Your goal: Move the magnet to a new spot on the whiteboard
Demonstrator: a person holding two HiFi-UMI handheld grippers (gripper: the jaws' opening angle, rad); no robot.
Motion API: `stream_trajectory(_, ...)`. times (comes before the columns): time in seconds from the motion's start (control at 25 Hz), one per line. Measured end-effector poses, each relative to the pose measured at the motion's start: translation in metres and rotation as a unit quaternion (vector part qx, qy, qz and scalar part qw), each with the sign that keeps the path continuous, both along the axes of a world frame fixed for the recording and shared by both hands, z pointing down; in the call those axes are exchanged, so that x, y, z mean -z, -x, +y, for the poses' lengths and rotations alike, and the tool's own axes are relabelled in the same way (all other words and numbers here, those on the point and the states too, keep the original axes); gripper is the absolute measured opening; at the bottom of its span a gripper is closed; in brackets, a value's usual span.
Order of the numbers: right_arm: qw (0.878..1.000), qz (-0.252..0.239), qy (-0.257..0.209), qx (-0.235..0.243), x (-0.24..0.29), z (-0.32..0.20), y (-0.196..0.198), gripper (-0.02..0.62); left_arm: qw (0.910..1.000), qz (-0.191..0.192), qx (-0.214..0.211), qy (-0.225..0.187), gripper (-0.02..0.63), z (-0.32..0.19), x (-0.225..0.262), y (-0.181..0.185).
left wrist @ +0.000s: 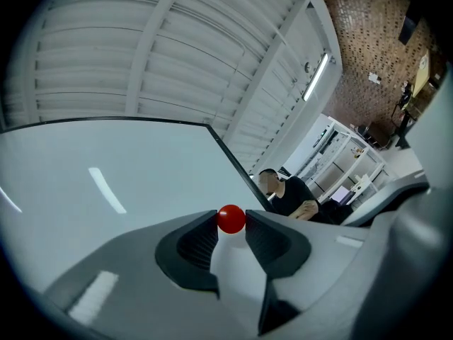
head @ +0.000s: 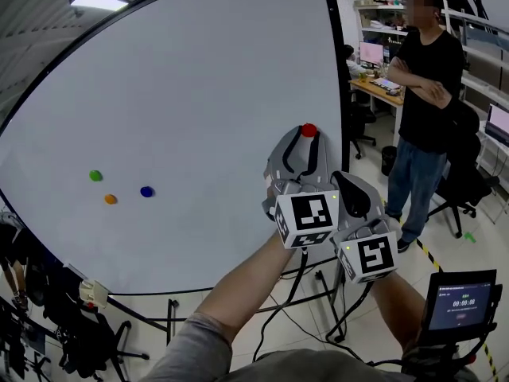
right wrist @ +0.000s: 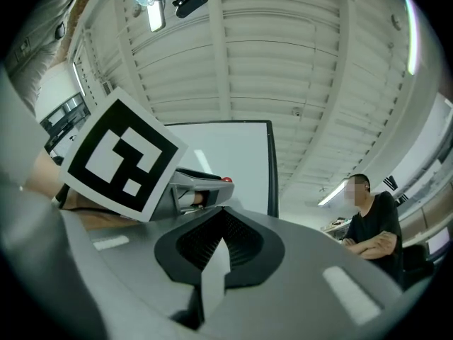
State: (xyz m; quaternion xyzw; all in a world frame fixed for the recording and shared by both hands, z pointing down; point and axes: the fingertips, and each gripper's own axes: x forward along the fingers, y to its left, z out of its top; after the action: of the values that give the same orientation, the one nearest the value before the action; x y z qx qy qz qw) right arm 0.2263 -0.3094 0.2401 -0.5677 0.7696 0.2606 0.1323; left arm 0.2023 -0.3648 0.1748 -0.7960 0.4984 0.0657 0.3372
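Note:
A small red magnet is pinched between the jaw tips of my left gripper, held up in front of the white whiteboard near its right edge. The left gripper view shows the red magnet squeezed between both dark pads, with the board behind it. I cannot tell whether it touches the board. My right gripper hangs just right of and below the left one, jaws shut with nothing in them; in its own view the right gripper shows its pads meeting.
Green, orange and blue magnets sit on the board's lower left. A person with folded arms stands right of the board. The board's stand legs and a small screen are below.

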Motion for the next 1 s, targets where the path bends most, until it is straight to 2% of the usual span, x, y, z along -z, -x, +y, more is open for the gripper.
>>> stream_trajectory(0.36, 1.000, -0.001, -0.016, -0.011, 0.009, 0.010, -0.041, 0.006, 0.9992, -0.020, 0.029, -0.018, 0.123, -0.011, 0.031, -0.045)
stream_trajectory(1.0, 0.999, 0.000, -0.027, -0.027, 0.012, 0.006, -0.051, 0.006, 0.9957, -0.038, 0.082, -0.021, 0.124, -0.025, 0.039, -0.047)
